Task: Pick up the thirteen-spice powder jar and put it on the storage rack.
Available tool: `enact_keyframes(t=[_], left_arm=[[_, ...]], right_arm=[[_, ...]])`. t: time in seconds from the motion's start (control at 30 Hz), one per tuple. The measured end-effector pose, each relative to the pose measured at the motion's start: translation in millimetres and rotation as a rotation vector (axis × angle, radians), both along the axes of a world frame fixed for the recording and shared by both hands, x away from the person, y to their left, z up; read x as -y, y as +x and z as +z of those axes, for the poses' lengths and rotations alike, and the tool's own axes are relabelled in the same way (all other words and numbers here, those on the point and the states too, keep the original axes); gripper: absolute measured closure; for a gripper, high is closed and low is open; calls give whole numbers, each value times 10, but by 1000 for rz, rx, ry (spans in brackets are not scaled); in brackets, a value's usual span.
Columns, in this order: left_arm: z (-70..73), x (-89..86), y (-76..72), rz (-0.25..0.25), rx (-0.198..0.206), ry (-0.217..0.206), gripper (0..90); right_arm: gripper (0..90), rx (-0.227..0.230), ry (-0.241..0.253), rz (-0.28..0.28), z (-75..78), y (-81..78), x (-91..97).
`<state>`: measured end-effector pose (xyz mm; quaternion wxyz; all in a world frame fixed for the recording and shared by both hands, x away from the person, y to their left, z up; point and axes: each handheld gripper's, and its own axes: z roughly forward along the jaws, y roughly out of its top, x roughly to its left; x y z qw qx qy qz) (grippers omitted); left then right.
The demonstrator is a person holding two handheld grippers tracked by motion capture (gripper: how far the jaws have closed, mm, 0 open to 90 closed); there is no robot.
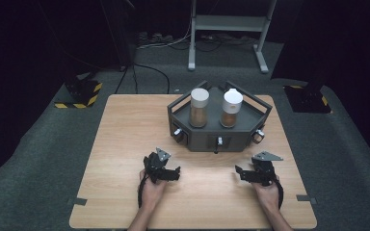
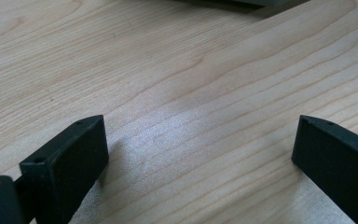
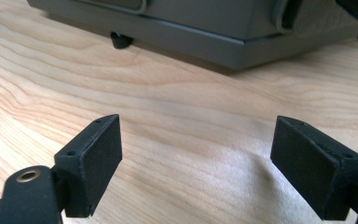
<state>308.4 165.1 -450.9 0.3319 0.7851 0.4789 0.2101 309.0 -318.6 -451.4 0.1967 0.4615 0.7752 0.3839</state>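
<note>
Two tools, both spread wide with nothing between the jaws, so we're reading this as the very start: hands parked low on the pale wood-grain tabletop (image 1: 125,125), no reach committed yet. Our left tool (image 1: 173,172) sits at the near left, the right tool (image 1: 241,172) at the near right, both angled in toward the middle.

What we're after is just beyond them: a dark grey, angular plastic rack (image 1: 220,137) with a low rim and small knobs on its front faces. Standing upright in it, side by side but apart, are two clear glass jars of brownish powder, the left jar with a smooth white cylinder lid (image 1: 199,108) and the right jar with a rounded white cap (image 1: 231,108).

Next move, as we see it: lift a tool over the rim and come at a jar squarely. Glass is slick and round, so the flat matte jaw pads need to close around the body, not the lid. From the right gripper view the rack's base and rubbery foot (image 3: 120,40) sit close ahead.
</note>
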Motion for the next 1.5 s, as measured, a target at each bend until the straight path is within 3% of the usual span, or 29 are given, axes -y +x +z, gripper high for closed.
enact_keyframes(t=[0.13, 0.27, 1.5], left_arm=[[0, 3, 0, 1, 0, 0, 34], [1, 6, 0, 2, 0, 1, 33], [0, 13, 3, 4, -1, 1, 30]], right_arm=[[143, -10, -20, -1, -12, 6, -29], [114, -17, -85, 5, 18, 26, -146], [114, -16, -85, 1, 16, 20, -153]])
